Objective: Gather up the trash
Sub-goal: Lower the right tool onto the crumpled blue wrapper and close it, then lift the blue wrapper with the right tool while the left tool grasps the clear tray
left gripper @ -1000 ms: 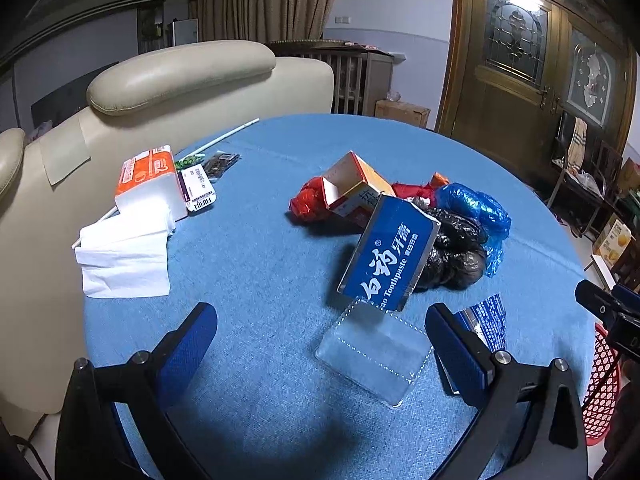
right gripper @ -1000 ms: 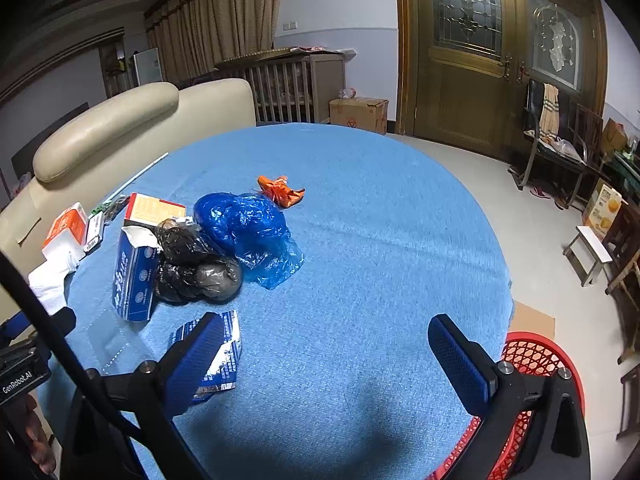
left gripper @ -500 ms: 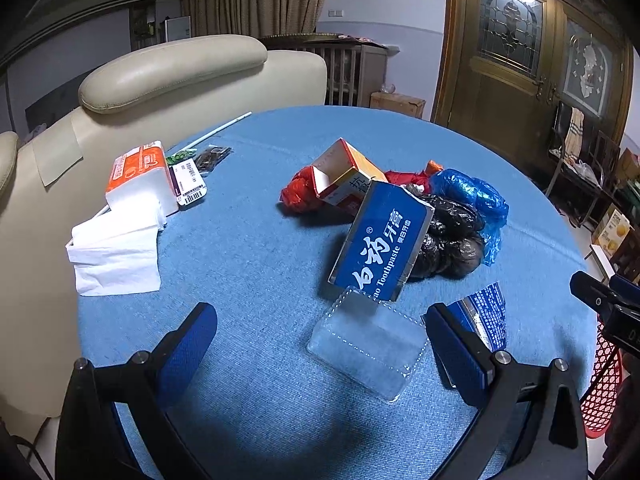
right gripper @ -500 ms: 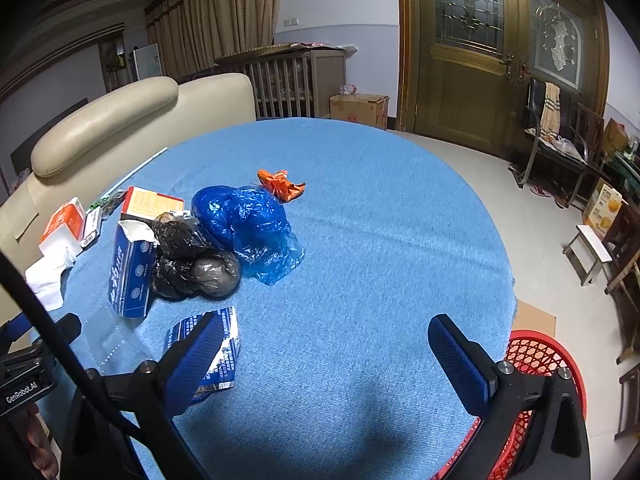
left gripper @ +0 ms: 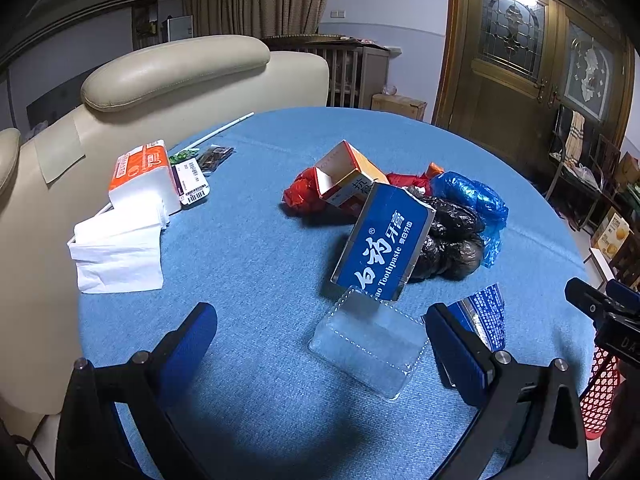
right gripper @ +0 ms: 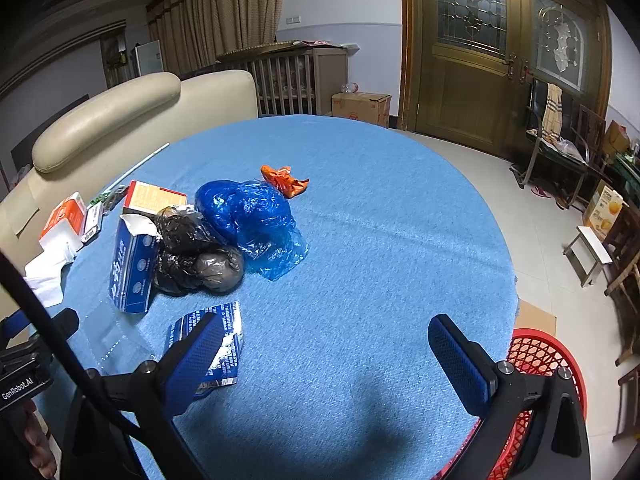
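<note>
Lying in a loose heap near the middle of the round blue tabletop (right gripper: 380, 240), the trash counts out as one blue toothpaste box (left gripper: 384, 242) propped on end against two knotted black bags (left gripper: 454, 236), one crumpled blue plastic bag (right gripper: 252, 216) touching them on the far side, one open orange-and-white carton (left gripper: 346, 174), one red wrapper (left gripper: 302, 196) beside the carton, and one small orange wrapper (right gripper: 284, 178) just apart from the blue bag. Nearer the camera lie one clear plastic blister pack (left gripper: 366, 342), its far edge under the toothpaste box, and one flat blue foil packet (right gripper: 220, 344) just beside it. The carton's open end shows nothing inside. Toward the sofa-side edge sit one orange tissue pack (left gripper: 142, 176) with white tissues (left gripper: 118, 252) spilling out, one barcoded label card (left gripper: 192, 182) and one thin white rod (left gripper: 222, 128) along the rim. The left tool (left gripper: 320, 344) is spread wide and holds nothing, with the blister pack between its fingers; the right tool (right gripper: 324, 354) is likewise spread and empty over bare cloth. One red mesh basket (right gripper: 540, 364) stands on the floor just past the tabletop's near right edge, its contents hidden. The right half of the tabletop is free
</note>
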